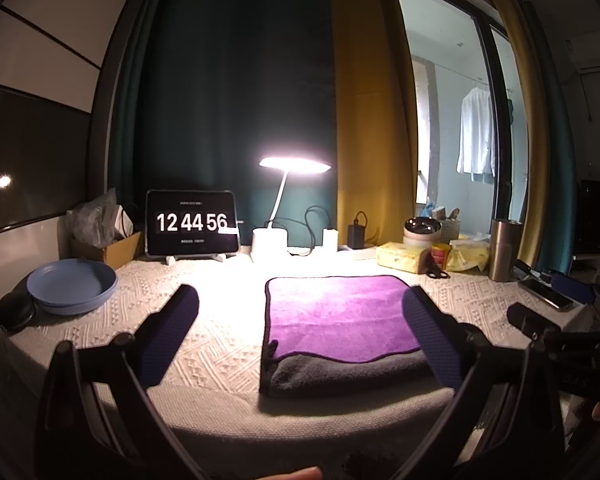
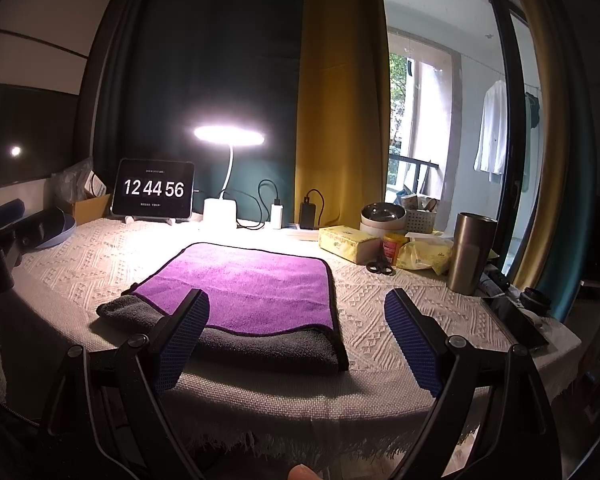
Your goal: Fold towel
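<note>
A towel, purple on top and grey underneath (image 1: pixel 340 320), lies folded on the white woven tablecloth near the table's front edge; it also shows in the right wrist view (image 2: pixel 244 292). The purple layer stops short of the front, so a grey strip shows. My left gripper (image 1: pixel 300 300) is open and empty, held above the front edge, its right finger over the towel's right side. My right gripper (image 2: pixel 296 304) is open and empty, its left finger over the towel's front edge. The right gripper also shows at the right of the left wrist view (image 1: pixel 540 320).
A blue plate (image 1: pixel 72 286) sits at the left. A clock tablet (image 1: pixel 192 222), lit desk lamp (image 1: pixel 294 166) and chargers stand at the back. Tissue packs (image 2: pixel 348 242), scissors (image 2: pixel 380 267), a metal tumbler (image 2: pixel 472 252) and a phone (image 2: pixel 516 320) crowd the right side.
</note>
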Action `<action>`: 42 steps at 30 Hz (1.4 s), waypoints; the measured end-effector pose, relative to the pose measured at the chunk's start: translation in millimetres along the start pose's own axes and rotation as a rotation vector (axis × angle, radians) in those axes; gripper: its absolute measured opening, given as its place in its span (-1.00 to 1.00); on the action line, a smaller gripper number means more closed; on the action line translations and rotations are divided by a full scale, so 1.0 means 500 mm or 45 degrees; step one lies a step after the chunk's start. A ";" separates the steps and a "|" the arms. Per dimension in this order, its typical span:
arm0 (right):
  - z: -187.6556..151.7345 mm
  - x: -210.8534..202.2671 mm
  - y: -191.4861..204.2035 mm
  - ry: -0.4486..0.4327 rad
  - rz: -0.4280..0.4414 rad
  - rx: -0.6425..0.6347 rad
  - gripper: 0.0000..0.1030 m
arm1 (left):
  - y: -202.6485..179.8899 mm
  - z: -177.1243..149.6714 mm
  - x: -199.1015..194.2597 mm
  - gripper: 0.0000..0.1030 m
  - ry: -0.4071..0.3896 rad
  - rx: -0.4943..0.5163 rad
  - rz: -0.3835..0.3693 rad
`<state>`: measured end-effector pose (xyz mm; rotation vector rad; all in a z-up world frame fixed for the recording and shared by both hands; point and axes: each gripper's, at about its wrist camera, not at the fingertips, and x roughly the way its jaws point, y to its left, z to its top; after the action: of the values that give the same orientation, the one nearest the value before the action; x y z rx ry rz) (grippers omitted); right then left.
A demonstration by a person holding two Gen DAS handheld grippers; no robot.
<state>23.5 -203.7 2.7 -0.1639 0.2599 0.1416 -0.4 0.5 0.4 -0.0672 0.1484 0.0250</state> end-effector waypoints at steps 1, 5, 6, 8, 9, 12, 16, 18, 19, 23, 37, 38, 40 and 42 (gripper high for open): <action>0.000 0.000 0.001 -0.001 -0.001 0.000 0.78 | 0.000 0.000 0.000 0.99 -0.001 0.000 0.000; 0.000 0.000 0.001 -0.002 0.000 0.000 0.77 | 0.000 0.000 0.000 0.99 -0.001 0.001 0.001; 0.000 0.001 0.001 -0.001 0.000 0.000 0.78 | 0.000 0.000 0.000 0.99 0.000 0.000 0.001; 0.001 0.001 0.001 0.000 0.001 0.000 0.78 | 0.000 -0.001 0.000 0.99 0.000 0.001 0.000; 0.000 0.001 0.001 0.000 0.000 0.000 0.78 | 0.000 -0.001 0.000 0.99 0.000 0.001 0.001; 0.000 -0.001 0.001 0.000 -0.001 0.000 0.78 | 0.000 -0.001 0.000 0.99 0.000 0.001 0.000; 0.000 0.001 0.001 0.001 0.000 0.000 0.78 | 0.000 -0.001 0.000 0.99 -0.001 0.001 0.001; 0.000 0.001 0.001 0.000 0.000 0.001 0.78 | 0.000 -0.001 0.001 0.99 0.000 0.001 0.000; 0.000 0.001 0.000 0.000 0.000 0.001 0.78 | 0.000 0.000 0.000 0.99 0.001 0.001 0.000; 0.000 0.001 0.000 -0.001 -0.001 0.001 0.78 | 0.000 -0.001 0.001 0.99 0.000 0.001 0.000; 0.001 0.002 0.000 0.003 0.000 0.002 0.77 | 0.001 -0.002 0.002 0.99 0.006 0.001 -0.001; 0.001 0.002 0.000 0.003 0.001 0.003 0.77 | 0.002 -0.004 0.002 0.99 0.008 0.002 -0.001; 0.001 0.003 0.000 0.004 0.002 0.004 0.78 | 0.002 -0.005 0.003 0.99 0.011 0.002 -0.001; 0.000 0.003 -0.001 0.005 0.003 0.007 0.78 | 0.002 -0.006 0.003 0.99 0.012 0.003 -0.002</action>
<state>24.8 -203.8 2.3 -0.1587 0.2644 0.1428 0.5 1.4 -2.6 -0.0650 0.1576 0.0229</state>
